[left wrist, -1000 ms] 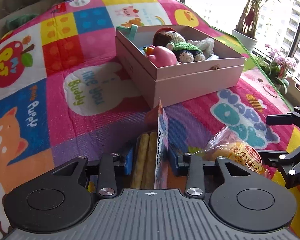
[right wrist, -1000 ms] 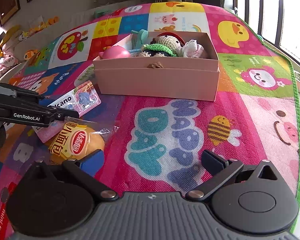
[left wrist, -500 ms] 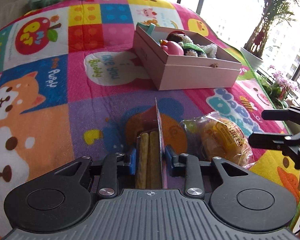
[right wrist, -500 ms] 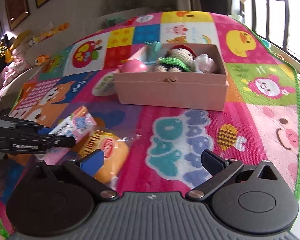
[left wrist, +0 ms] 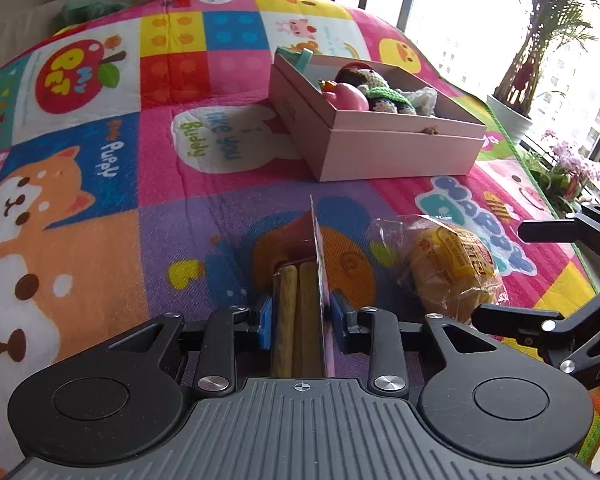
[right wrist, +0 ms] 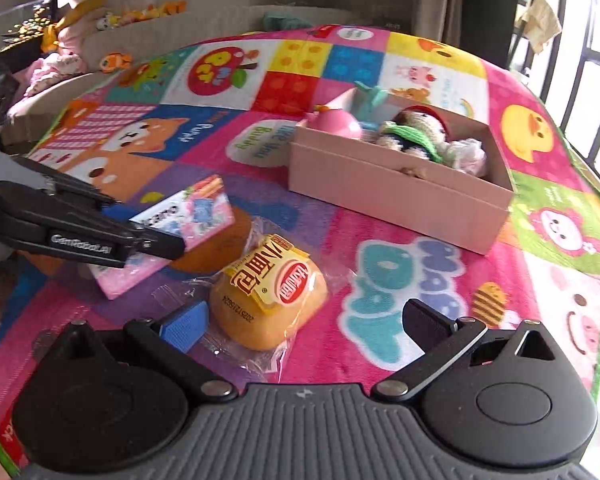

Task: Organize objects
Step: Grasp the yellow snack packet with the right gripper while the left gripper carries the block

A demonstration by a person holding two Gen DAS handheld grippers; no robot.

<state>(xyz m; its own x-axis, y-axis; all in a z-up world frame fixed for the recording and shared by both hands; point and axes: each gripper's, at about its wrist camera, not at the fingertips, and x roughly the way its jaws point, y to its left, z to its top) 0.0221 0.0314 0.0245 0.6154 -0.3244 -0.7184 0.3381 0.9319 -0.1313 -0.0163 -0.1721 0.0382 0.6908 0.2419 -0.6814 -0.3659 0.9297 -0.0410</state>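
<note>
My left gripper (left wrist: 300,312) is shut on a pink snack box (left wrist: 302,308) of biscuit sticks, held on edge above the mat; the box also shows in the right wrist view (right wrist: 180,232). A wrapped bun (right wrist: 270,294) lies on the mat between the open fingers of my right gripper (right wrist: 304,324); it shows in the left wrist view (left wrist: 450,268) too. A pink cardboard box (left wrist: 380,148) holding a pink toy (left wrist: 346,96) and crochet dolls (right wrist: 424,136) stands farther back on the mat.
The colourful play mat (left wrist: 100,184) covers the floor. Potted plants (left wrist: 540,52) and a window stand at the right. Soft toys (right wrist: 100,40) lie along a sofa beyond the mat's far left edge.
Both grippers have pulled back from the pink cardboard box. The left one still holds the snack box. The right gripper has swung left, so the bun now lies between its open fingers.
</note>
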